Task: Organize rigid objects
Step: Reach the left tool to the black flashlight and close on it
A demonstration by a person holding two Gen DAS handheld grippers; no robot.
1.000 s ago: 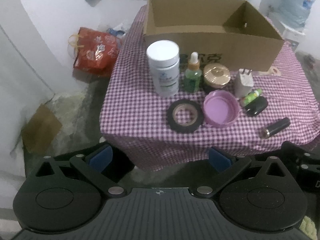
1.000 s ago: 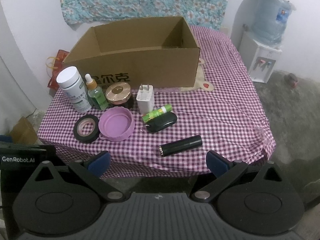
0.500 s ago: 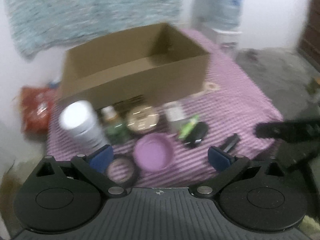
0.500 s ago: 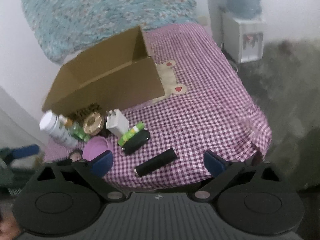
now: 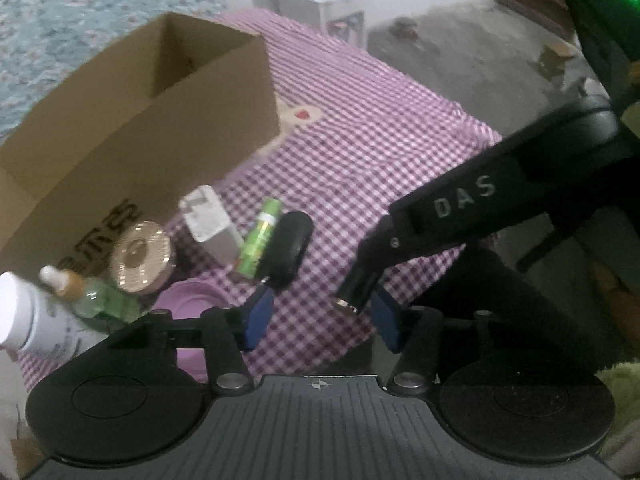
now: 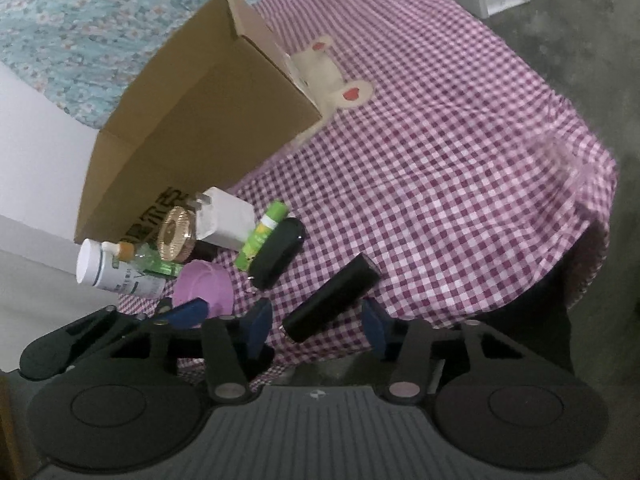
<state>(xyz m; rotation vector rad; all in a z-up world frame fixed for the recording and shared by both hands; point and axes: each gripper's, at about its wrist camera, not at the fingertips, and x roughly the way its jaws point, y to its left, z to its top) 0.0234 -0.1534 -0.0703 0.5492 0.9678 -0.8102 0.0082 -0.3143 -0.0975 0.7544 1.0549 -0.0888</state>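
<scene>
Lying near the front edge of the checked cloth [image 6: 440, 168], the black tube [image 6: 332, 298] rests between the blue pads of the right gripper [image 6: 316, 326], whose fingers stand apart on either side of it without touching. In the left wrist view the left gripper [image 5: 320, 320] is also spread wide, holding nothing, with the right gripper's arm [image 5: 480, 208] crossing just ahead of it and covering most of the tube [image 5: 352, 298]. Behind the tube sit a black fob [image 6: 278, 256] and a green stick [image 6: 260, 236] side by side, then a white charger [image 6: 224, 224], a gold-lidded jar [image 6: 176, 236], a dropper bottle [image 6: 148, 262], a white bottle [image 6: 108, 272] and a purple lid [image 6: 204, 288]. An open cardboard box [image 6: 192, 120] stands at the back of the cloth, just behind the charger and jar
</scene>
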